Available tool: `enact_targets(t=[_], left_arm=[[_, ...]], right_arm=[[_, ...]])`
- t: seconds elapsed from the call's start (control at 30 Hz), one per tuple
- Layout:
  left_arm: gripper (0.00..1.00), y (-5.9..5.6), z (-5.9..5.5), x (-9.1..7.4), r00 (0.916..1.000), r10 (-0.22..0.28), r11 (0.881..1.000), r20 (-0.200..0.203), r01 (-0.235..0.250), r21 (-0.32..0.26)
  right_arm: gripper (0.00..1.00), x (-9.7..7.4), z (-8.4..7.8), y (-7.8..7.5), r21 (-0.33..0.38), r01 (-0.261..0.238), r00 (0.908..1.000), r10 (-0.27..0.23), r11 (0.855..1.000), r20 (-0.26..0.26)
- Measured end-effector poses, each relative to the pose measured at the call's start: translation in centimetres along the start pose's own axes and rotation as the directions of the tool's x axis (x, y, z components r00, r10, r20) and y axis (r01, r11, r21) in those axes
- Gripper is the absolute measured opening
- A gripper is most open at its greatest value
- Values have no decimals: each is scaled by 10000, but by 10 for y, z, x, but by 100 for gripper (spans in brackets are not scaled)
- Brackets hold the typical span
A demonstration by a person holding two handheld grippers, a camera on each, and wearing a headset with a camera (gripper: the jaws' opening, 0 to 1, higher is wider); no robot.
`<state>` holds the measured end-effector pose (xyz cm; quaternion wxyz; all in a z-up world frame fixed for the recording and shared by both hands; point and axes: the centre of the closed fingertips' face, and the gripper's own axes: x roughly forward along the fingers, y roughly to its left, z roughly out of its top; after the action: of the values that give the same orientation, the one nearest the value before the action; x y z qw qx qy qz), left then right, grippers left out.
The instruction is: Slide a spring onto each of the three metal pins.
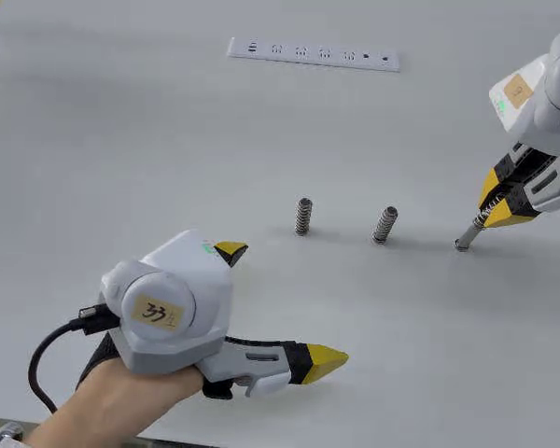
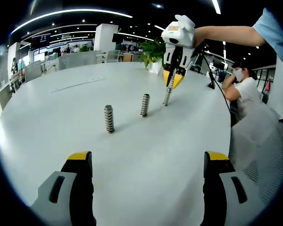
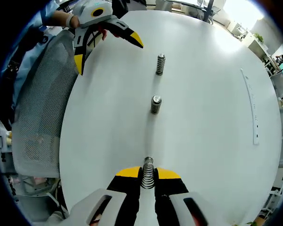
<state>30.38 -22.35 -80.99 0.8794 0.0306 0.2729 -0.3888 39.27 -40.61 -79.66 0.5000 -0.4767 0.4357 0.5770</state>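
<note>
Grey-white table (image 1: 168, 140) bears two upright pins (image 1: 303, 216) (image 1: 385, 224), near one another, each sheathed in its own coil. In line with them, the third pin (image 1: 466, 241) leans with its lower end on the table. Its upper part runs up between the jaws of the right gripper (image 1: 497, 207). Those jaws are drawn in to a narrow gap and clamp a spring (image 3: 147, 176) seated round that pin. The right gripper points steeply down, carried from above on a bare forearm (image 2: 226, 34). The left gripper (image 1: 279, 304) sits low, well apart from the pins, its jaws spread wide and holding nothing. A hand (image 1: 121, 401) grips its body from beneath.
</note>
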Motion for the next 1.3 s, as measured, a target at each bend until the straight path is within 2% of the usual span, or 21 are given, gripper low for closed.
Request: enact_targets(t=[0.7,1.3], left_arm=[[97,8,-6,-2,9998,172,9997,-77,-173,-198],[97,5,-8,-2,9999,79,9998,-151,-81,-154]], right_arm=[[7,32,-4,3,-66,-233,9993,231,9997,-285],[7,40,-1,5,58,-143,9997,144,9999,-215]])
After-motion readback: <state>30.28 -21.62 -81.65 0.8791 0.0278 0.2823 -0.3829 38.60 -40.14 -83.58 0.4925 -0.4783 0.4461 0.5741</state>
